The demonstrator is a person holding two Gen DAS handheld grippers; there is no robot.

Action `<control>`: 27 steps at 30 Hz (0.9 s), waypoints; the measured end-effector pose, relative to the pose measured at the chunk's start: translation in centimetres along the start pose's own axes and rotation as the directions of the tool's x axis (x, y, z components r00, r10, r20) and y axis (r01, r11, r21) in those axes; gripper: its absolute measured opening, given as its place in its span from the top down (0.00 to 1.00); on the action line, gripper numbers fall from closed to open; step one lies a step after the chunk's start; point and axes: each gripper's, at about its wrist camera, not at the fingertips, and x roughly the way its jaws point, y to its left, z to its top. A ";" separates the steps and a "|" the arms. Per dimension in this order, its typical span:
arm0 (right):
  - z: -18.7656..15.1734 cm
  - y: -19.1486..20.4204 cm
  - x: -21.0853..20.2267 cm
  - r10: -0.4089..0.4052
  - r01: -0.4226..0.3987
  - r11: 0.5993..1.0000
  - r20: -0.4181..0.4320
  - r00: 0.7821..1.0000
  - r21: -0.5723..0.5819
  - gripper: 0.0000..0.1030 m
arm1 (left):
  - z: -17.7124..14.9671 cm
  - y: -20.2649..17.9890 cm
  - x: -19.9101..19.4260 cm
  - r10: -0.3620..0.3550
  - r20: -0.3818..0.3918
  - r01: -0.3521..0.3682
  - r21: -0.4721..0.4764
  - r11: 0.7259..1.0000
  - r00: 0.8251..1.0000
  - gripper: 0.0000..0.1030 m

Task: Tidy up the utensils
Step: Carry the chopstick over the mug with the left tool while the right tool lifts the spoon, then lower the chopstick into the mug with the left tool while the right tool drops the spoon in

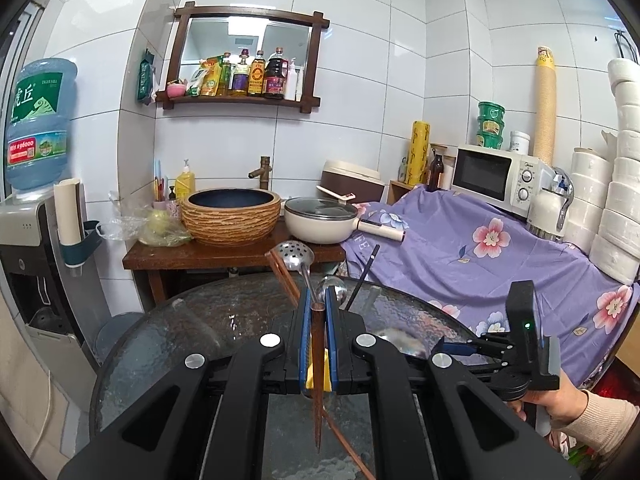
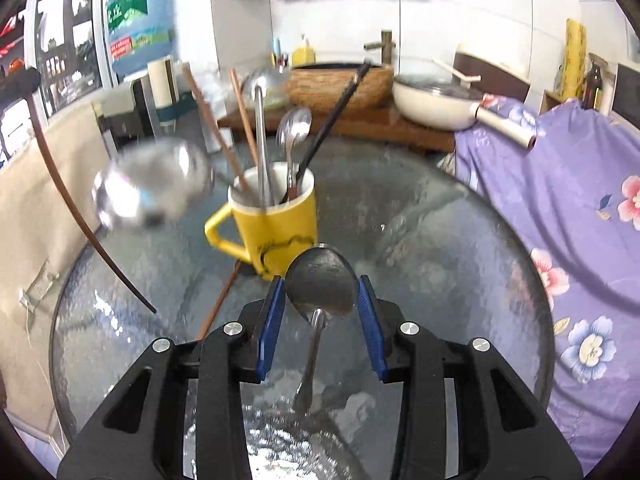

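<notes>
A yellow mug stands on the round glass table and holds brown chopsticks, a slotted steel spoon, a steel spoon and a black chopstick. My left gripper is shut on a brown-handled ladle; its blurred steel bowl hangs left of the mug in the right wrist view. My right gripper is shut on the bowl of a steel spoon, just in front of the mug. One brown chopstick lies on the glass.
Behind the table a wooden counter carries a basin and a cream lidded pan. A purple floral cloth covers the surface at right, with a microwave. A water dispenser stands at left.
</notes>
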 end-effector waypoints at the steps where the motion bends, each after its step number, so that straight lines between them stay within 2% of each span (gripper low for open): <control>1: 0.5 -0.1 -0.3 -0.003 0.003 1.000 0.014 1.000 -0.003 0.64 | 0.4 0.0 0.2 -0.001 0.002 0.001 -0.002 1.000 1.000 0.93; 7: 4.8 -0.2 -1.5 -0.025 0.027 0.999 0.084 0.996 -0.025 0.64 | 3.0 -0.2 1.2 -0.005 0.032 0.005 -0.001 1.000 0.999 0.93; 16: 12.2 0.4 -2.7 0.014 -0.011 1.000 0.166 0.986 -0.021 0.64 | 7.1 -0.9 3.2 0.000 0.108 0.000 0.002 1.000 0.994 0.93; 27: 15.0 0.9 -1.4 0.025 -0.023 1.000 0.188 0.982 -0.012 0.64 | 9.6 -0.5 5.9 -0.003 0.172 0.009 -0.033 0.999 0.985 0.93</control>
